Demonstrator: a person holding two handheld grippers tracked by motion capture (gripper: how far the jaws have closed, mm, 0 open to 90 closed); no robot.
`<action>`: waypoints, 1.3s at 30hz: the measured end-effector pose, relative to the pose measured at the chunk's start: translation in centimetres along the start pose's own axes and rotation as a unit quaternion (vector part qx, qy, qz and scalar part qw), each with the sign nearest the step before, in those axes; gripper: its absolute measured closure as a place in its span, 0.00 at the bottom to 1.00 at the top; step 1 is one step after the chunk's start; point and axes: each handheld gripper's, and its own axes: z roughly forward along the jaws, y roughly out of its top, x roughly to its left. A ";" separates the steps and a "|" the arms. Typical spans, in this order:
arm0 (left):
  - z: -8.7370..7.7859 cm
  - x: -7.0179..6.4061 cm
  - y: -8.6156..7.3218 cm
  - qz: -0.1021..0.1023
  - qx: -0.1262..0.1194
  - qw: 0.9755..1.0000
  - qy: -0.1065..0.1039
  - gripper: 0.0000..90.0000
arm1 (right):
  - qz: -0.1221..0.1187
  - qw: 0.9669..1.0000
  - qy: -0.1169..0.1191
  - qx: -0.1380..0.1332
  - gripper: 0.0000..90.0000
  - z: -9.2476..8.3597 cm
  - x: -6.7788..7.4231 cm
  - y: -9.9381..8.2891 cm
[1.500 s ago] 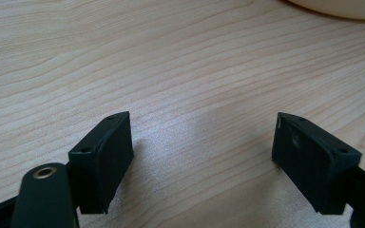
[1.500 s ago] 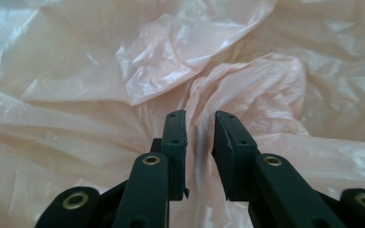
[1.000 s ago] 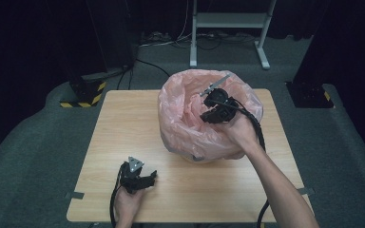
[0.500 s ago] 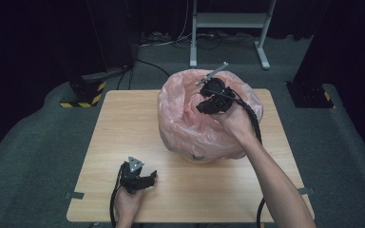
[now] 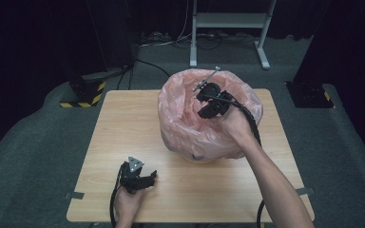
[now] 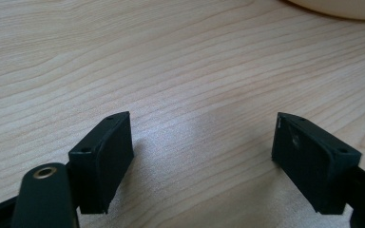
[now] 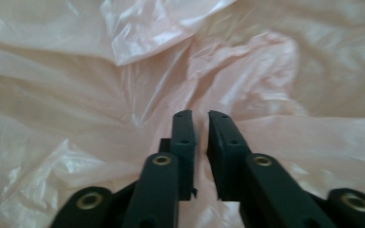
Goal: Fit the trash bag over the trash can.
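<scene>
Crinkled translucent pink plastic bag [image 5: 190,123] billows over a round container at the far middle of the light wooden table [image 5: 123,123], where the right gripper [image 5: 208,100], its jaws just parting to a narrow empty slit, hangs inside its mouth, while the left gripper [image 5: 145,178] rests wide open, holding nothing, on the near edge.
</scene>
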 end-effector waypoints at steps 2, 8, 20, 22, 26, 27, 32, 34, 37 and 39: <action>0.0 0.0 0.0 0.000 0.000 1.000 0.000 0.24 | 0.013 1.000 -0.009 -0.022 0.83 -1.0 -0.5 -0.5; 0.0 0.0 0.0 0.000 0.000 1.000 0.000 0.24 | 0.063 0.994 -0.054 -0.069 0.81 -3.2 -3.4 -2.2; 0.0 0.0 0.0 0.000 0.001 1.000 0.000 0.24 | 0.103 0.987 -0.123 -0.022 0.79 -1.1 -6.4 -2.3; 0.0 0.0 0.0 0.000 0.001 1.000 0.000 0.24 | 0.106 0.987 -0.118 -0.002 0.78 -0.6 -6.6 -2.4; 0.0 0.0 0.0 0.000 0.001 1.000 0.000 0.24 | 0.096 0.989 -0.113 0.022 0.77 0.0 -6.5 -2.5; 0.0 0.0 0.0 0.000 0.000 1.000 0.000 0.24 | 0.095 0.990 -0.107 0.016 0.77 0.0 -6.4 -2.5; 0.0 0.0 0.0 0.000 0.001 1.000 0.000 0.24 | 0.100 0.988 -0.108 -0.039 0.73 -1.5 -6.4 -2.5; 0.0 0.0 0.0 0.000 0.001 1.000 0.000 0.24 | 0.103 0.987 -0.111 -0.049 0.73 -2.0 -6.6 -2.7; 0.0 0.0 0.0 0.000 0.001 1.000 0.000 0.24 | 0.109 0.986 -0.114 -0.049 0.73 -2.0 -7.0 -3.0; 0.0 0.0 0.0 0.000 0.001 1.000 0.000 0.24 | 0.111 0.985 -0.122 -0.048 0.73 -1.7 -7.3 -3.2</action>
